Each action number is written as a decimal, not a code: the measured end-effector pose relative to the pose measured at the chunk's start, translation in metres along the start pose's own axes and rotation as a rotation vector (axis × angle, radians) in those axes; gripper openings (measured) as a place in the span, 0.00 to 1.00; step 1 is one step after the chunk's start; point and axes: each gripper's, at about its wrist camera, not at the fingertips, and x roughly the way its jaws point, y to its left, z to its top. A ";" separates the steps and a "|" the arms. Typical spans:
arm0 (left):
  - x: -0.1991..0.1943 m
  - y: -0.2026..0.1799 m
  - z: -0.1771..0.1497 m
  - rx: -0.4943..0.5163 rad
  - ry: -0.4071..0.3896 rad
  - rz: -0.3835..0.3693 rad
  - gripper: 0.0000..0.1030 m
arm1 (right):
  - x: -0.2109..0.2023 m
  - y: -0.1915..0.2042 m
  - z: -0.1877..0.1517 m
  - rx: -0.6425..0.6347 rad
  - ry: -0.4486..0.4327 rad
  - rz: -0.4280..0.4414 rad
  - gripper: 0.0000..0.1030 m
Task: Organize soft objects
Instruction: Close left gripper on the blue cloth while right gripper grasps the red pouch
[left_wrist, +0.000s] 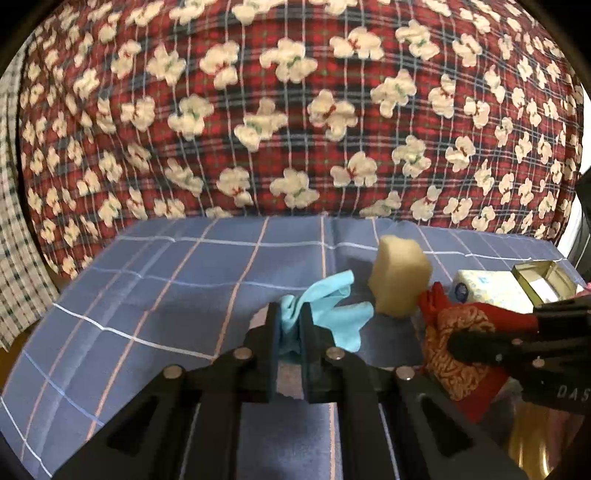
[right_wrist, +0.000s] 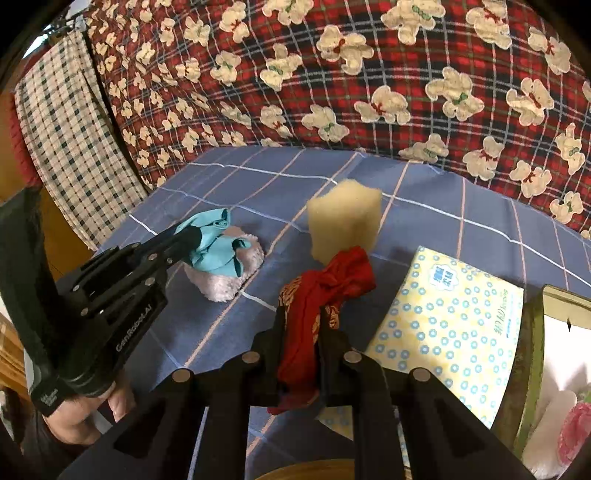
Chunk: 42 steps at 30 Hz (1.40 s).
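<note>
Soft objects lie on a bed sheet (left_wrist: 147, 280), blue with a thin white and pink grid, in front of a big red plaid quilt (left_wrist: 295, 110) printed with cream bears. A light blue glove (left_wrist: 325, 314), thin and crumpled, is pinched between the closed jaws of the left gripper (left_wrist: 290, 332), its fingers trailing out ahead. A red cloth (right_wrist: 325, 288) with a gold pattern, bunched and twisted, is clamped in the right gripper (right_wrist: 301, 332), which is likewise closed on it. Just past the cloth stands a pale yellow sponge block (right_wrist: 343, 221), upright, with ragged corners.

Only the right wrist view shows a fluffy, pale lilac-grey pad (right_wrist: 225, 273) lying on the sheet directly under the glove, and part of a hand (right_wrist: 92, 413) wrapped around the left gripper's handle. That view also takes in a checked cloth (right_wrist: 70, 129) hanging to the left of the quilt. The left wrist view shows the right gripper coming in from the right edge, with the red cloth close beside the sponge.

A soft tissue pack (right_wrist: 450, 321) with blue rings lies flat to the right of the sponge. Next to it stands an open tin (right_wrist: 524, 350) with a greenish rim; inside are something white and something pink, too cropped to identify.
</note>
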 end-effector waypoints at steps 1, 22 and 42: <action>-0.003 0.001 0.000 -0.002 -0.015 0.000 0.06 | -0.001 0.000 0.000 -0.002 -0.007 0.001 0.14; -0.038 -0.002 -0.005 0.001 -0.185 0.041 0.06 | -0.036 0.011 -0.004 -0.051 -0.214 0.021 0.14; -0.057 -0.021 -0.009 0.052 -0.262 0.010 0.06 | -0.065 0.036 -0.013 -0.177 -0.416 -0.105 0.14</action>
